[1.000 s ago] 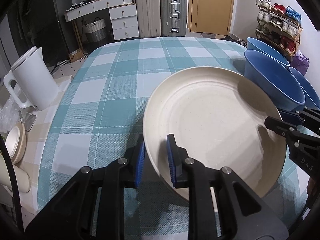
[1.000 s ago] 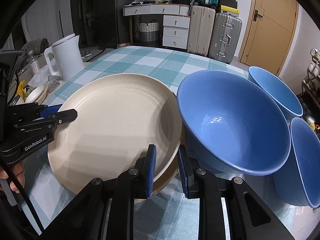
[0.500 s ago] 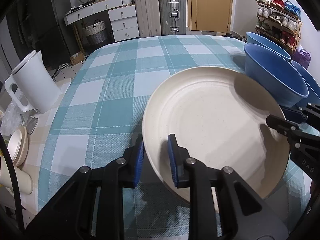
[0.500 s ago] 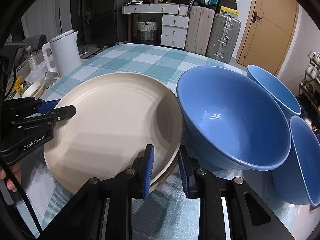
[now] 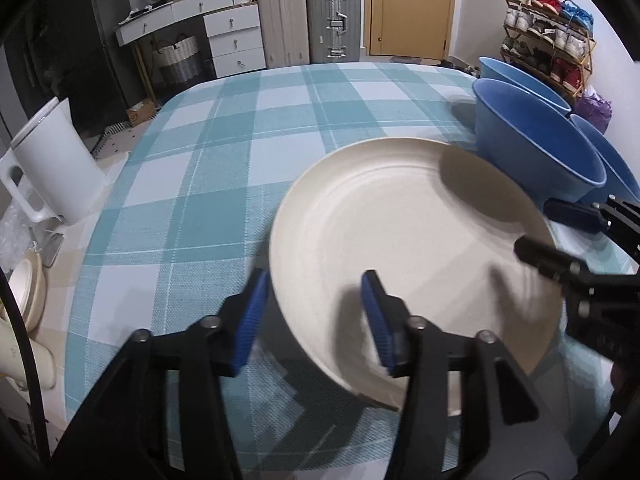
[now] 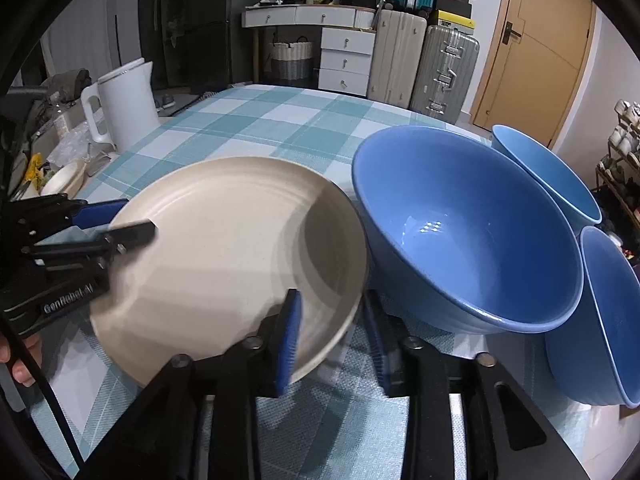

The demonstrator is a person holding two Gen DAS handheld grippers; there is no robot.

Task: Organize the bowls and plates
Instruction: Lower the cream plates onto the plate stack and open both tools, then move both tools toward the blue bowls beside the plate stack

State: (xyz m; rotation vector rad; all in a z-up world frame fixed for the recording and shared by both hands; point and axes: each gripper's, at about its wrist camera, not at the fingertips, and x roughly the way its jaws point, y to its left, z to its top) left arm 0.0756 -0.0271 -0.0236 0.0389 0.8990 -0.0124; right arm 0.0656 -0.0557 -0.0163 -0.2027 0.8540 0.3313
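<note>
The table [image 5: 248,128] is covered with a checked cloth. Three blue bowls [image 6: 464,232] are seen at 3 o'clock of the plate [image 5: 400,248], and the nearest bowl is just beside it. The cream plate is set near the front edge of the table, face up and close to flat. It is round, so no long side can be told and it points no way but up. A second rim seems to be seen under its near edge, so it may be lying on another plate; that cannot be told for sure.

The left tongs [image 5: 314,316] have just been opened. The plate's rim at 7 o'clock is between the blue pads, but it is not pressed. The right tongs [image 6: 332,336] have just been opened too, with the rim at 5 o'clock between the pads, not pinched. Nothing is held by either one.

The step looks like letting go. It is done well if both tongs are pulled straight back, away from the rim, so the plate is not dragged or tipped. The near bowl should not be bumped.
</note>
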